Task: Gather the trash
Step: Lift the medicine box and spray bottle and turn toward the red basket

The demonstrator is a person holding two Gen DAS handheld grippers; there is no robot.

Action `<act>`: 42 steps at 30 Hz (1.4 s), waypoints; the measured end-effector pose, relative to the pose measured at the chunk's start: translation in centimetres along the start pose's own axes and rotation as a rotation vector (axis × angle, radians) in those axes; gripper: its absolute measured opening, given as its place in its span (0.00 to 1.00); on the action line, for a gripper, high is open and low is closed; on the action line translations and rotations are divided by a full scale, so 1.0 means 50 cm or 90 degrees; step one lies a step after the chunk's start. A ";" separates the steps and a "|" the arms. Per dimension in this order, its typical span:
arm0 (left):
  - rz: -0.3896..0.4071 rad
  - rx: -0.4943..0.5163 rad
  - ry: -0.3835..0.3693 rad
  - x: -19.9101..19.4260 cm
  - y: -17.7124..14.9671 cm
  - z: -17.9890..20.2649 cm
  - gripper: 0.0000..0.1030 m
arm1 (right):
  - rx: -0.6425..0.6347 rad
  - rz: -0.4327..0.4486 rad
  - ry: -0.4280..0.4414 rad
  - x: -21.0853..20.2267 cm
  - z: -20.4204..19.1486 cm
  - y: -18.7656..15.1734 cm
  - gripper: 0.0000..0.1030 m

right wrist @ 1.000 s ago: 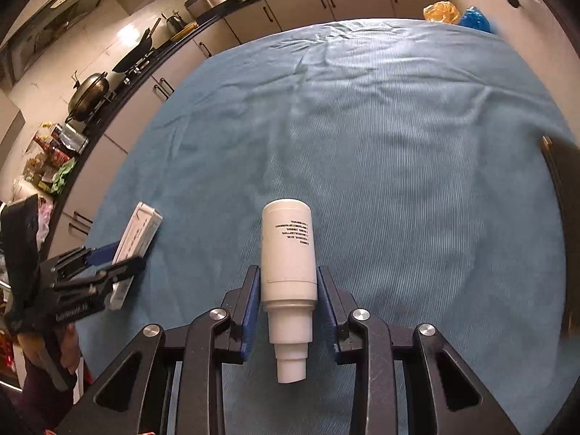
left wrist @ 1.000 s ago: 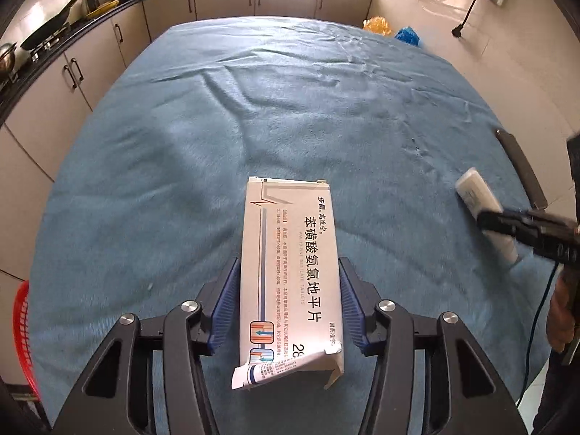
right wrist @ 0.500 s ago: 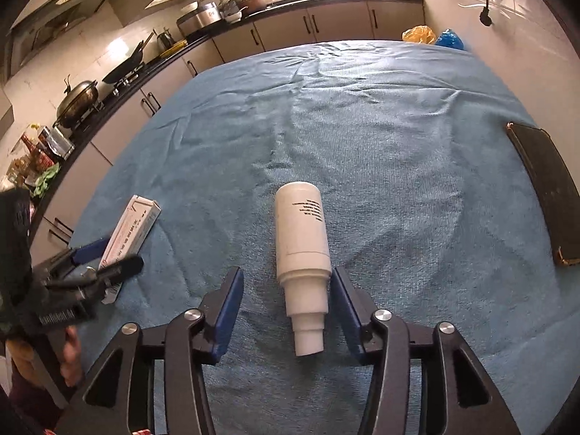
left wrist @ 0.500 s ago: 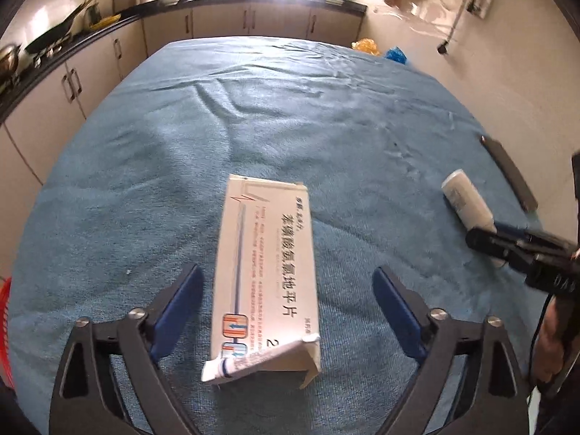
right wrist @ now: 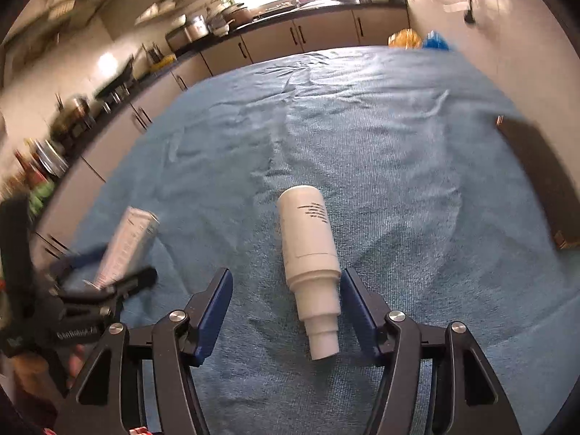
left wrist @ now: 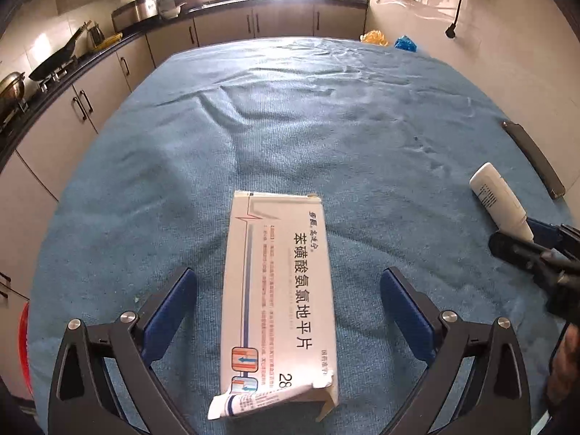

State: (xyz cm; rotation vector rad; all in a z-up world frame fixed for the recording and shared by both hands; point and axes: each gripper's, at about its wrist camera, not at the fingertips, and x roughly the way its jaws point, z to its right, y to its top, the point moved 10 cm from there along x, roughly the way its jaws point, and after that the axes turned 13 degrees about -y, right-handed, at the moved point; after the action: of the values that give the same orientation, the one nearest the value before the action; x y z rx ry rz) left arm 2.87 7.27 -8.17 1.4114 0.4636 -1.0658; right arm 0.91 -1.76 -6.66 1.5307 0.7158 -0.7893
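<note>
Cardboard first: our left gripper (left wrist: 288,311) hangs with its jaws spread wide on either side of the white medicine box (left wrist: 279,297), which lies flat on the blue cloth (left wrist: 290,116) with clear cloth showing between it and each blue pad. Those jaws have just been opening, the box lying between them untouched. We judge the box light and likely empty, so it should crush under a hard squeeze; its near flap (left wrist: 272,404) is torn and bent open, a poor place to grip. We would take it across the long side walls near the middle, where the card is stiffest, with a gentle pinch. Our right gripper (right wrist: 284,311) has also just been opening, and the white plastic bottle (right wrist: 308,250) lies on its side between the pads, stepped neck toward us; the right pad sits just beside the shoulder, but we cannot tell whether it touches, and the left pad is clearly apart. We expect the bottle to be light, rigid and smooth, apt to roll on the cloth, so the wide body offers a surer hold than the narrow neck. A dark flat object (right wrist: 540,181) lies near the cloth's right edge.
</note>
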 end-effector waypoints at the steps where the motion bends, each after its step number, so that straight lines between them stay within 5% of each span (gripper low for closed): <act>1: 0.008 -0.007 0.008 -0.007 0.001 -0.006 0.79 | -0.011 0.007 -0.023 0.001 -0.004 -0.001 0.63; 2: 0.015 -0.013 0.013 -0.016 0.002 -0.010 0.69 | -0.018 0.010 -0.037 0.003 -0.004 -0.003 0.58; 3: 0.017 -0.014 0.016 -0.021 0.002 -0.012 0.48 | -0.027 0.014 -0.059 0.003 -0.006 -0.004 0.51; 4: 0.011 -0.021 0.017 -0.028 -0.001 -0.017 0.49 | -0.029 0.016 -0.070 0.002 -0.007 -0.003 0.34; 5: 0.010 -0.034 0.008 -0.033 -0.004 -0.020 0.49 | -0.027 0.016 -0.072 0.002 -0.005 -0.003 0.31; 12: 0.036 -0.081 -0.025 -0.108 -0.047 -0.048 0.49 | 0.017 -0.004 -0.019 -0.009 -0.002 -0.010 0.31; 22: 0.100 -0.127 0.004 -0.241 -0.111 -0.099 0.49 | -0.012 0.013 0.043 -0.089 -0.110 -0.045 0.31; 27: 0.130 -0.141 0.030 -0.293 -0.140 -0.127 0.49 | -0.029 0.022 0.079 -0.131 -0.178 -0.072 0.31; 33: 0.145 -0.136 0.115 -0.333 -0.182 -0.176 0.49 | -0.040 0.020 0.106 -0.149 -0.238 -0.105 0.31; 42: 0.154 -0.145 0.147 -0.365 -0.218 -0.210 0.49 | -0.059 0.031 0.118 -0.166 -0.303 -0.132 0.31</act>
State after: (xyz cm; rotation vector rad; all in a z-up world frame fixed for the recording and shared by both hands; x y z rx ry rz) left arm -11.60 24.74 -1.30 1.3523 0.5464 -0.6377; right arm -8.02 13.99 -2.82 1.5431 0.8367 -0.5754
